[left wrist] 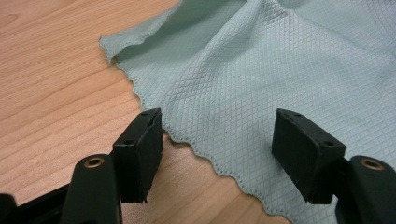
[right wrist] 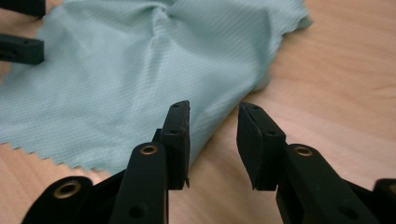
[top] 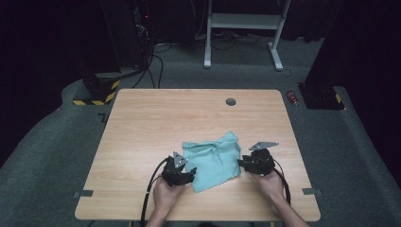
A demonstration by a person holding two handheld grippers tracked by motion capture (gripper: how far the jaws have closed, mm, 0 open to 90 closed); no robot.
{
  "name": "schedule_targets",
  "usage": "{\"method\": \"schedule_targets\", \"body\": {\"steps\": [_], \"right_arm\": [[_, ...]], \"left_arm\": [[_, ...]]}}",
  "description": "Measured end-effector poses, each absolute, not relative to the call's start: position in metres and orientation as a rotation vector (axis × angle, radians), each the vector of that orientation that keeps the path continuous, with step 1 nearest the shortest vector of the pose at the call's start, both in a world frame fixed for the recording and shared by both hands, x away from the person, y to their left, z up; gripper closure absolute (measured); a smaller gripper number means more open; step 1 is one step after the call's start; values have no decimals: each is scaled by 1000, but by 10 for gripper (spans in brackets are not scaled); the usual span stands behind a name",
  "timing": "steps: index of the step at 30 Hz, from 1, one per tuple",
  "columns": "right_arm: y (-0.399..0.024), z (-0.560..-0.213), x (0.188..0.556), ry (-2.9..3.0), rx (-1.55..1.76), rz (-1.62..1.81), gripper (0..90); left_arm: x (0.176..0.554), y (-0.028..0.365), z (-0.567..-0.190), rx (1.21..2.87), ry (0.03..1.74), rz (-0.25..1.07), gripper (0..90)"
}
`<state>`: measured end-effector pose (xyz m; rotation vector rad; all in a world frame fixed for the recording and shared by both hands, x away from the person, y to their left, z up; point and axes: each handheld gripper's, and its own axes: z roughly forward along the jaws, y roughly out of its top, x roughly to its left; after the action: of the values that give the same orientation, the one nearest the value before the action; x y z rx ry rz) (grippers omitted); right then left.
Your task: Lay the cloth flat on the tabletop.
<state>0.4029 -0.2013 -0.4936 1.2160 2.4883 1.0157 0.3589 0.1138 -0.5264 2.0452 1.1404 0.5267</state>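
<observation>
The left gripper point(left wrist: 217, 156) is open, the green cloth point(left wrist: 261, 79) lying loose between its jaws; the right gripper point(right wrist: 214, 142) is open beside the cloth edge.

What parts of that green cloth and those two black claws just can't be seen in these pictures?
- Pale green diamond-weave cloth: in the left gripper view its far and right parts are cut off by the picture's edges.
- The cloth's underside: hidden by the cloth itself where it lies on the light wooden table.
- Left claw and right claw: in the high view, too small to judge their gaps.
- The person's arms: cut off by the bottom edge.
</observation>
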Motion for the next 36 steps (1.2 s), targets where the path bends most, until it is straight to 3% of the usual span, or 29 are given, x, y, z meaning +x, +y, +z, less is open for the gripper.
{"method": "schedule_targets", "body": {"steps": [2, 6, 13, 19, 25, 26, 32, 36], "right_arm": [[-198, -498, 403, 2508, 1222, 1015, 677], [-189, -502, 409, 2561, 1202, 996, 888], [-178, -486, 411, 2522, 1152, 1014, 898], [-136, -464, 423, 2552, 1034, 1013, 893], [-87, -480, 443, 2650, 977, 892, 879], [-78, -490, 448, 2685, 951, 874, 834], [-88, -484, 442, 2650, 954, 967, 807], [-125, -466, 428, 2553, 986, 1037, 819]], "left_arm": [[359, 114, -526, 2046, 1140, 528, 339], [359, 114, -526, 2045, 1140, 528, 339], [359, 114, -526, 2047, 1140, 528, 339], [359, 114, -526, 2047, 1140, 528, 338], [359, 114, -526, 2047, 1143, 525, 335], [359, 114, -526, 2047, 1143, 525, 335], [359, 114, -526, 2047, 1143, 525, 335], [359, 114, -526, 2045, 1144, 525, 335]]}}
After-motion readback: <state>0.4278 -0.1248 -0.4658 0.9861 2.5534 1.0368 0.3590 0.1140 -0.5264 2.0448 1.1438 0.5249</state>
